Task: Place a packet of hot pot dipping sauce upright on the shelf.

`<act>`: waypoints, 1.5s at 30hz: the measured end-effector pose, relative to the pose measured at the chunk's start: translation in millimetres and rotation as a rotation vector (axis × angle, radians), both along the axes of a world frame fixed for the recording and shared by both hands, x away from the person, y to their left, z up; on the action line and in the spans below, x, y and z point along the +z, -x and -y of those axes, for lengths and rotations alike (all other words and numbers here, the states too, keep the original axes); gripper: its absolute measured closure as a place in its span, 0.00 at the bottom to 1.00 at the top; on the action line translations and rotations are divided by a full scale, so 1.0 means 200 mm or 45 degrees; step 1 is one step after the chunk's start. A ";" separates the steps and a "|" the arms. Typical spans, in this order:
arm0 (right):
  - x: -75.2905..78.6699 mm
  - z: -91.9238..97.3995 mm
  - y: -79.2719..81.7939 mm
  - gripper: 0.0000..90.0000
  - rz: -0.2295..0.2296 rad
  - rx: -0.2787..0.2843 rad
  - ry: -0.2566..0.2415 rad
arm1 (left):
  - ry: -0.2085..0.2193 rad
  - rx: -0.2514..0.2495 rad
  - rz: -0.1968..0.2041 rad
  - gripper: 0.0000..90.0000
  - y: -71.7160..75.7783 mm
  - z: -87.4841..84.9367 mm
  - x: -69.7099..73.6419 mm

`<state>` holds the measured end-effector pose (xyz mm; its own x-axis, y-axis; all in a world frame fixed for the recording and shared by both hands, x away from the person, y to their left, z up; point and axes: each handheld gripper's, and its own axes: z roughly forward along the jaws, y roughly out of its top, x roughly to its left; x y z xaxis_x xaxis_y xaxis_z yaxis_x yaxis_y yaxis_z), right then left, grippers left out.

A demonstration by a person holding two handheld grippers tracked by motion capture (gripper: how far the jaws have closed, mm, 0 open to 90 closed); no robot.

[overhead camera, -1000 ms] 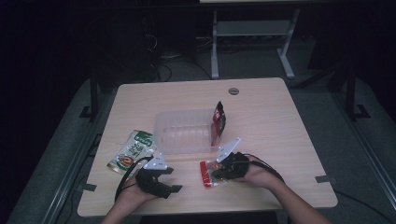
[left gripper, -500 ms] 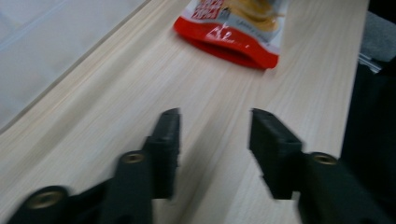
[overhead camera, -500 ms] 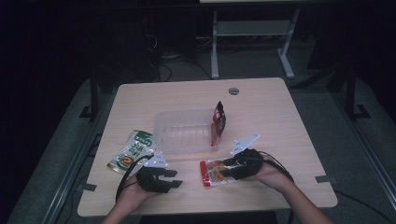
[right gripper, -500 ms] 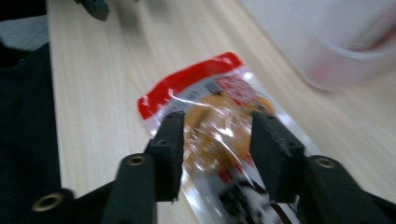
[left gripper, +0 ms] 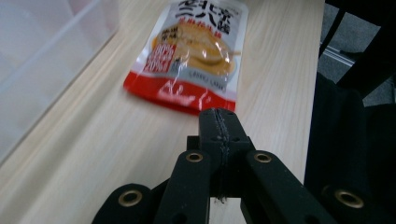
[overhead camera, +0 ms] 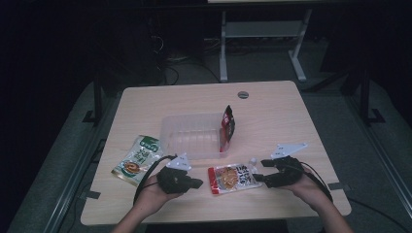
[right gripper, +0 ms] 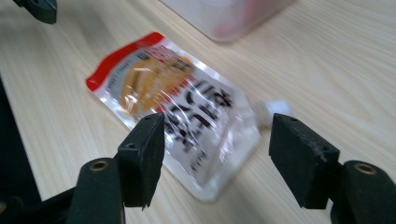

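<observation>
The right gripper (right gripper: 212, 140) had just opened wide around the pouch (right gripper: 182, 105) on the tabletop (right gripper: 327, 60), its white spout plain there; the left gripper (left gripper: 220, 122) closed empty.

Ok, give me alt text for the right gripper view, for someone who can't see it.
A red and clear spouted snack pouch lies flat on a light wooden table, just beyond the right gripper, whose black jaws stand open and empty. A clear plastic container sits behind it.

Glossy plastic pouch (right gripper: 182, 112) (crinkled film) on matt pale wood table (right gripper: 355, 70).
</observation>
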<state>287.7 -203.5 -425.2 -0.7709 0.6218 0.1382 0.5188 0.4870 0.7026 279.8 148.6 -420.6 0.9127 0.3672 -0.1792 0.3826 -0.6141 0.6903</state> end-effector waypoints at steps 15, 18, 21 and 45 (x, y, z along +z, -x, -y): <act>-0.03 0.12 -0.02 0.38 -0.026 -0.135 -0.004 | 0.001 -0.030 0.043 1.00 -0.13 0.18 -0.01; -0.05 0.11 -0.04 0.38 -0.057 -0.141 -0.014 | -0.015 -0.022 0.054 1.00 -0.14 0.18 -0.02; -0.06 0.10 -0.05 0.38 -0.084 -0.133 -0.025 | -0.004 -0.004 0.063 1.00 -0.16 0.18 -0.04; -0.12 0.08 -0.08 0.38 -0.142 -0.107 -0.025 | -0.081 -0.071 0.086 0.24 -0.25 0.41 -0.19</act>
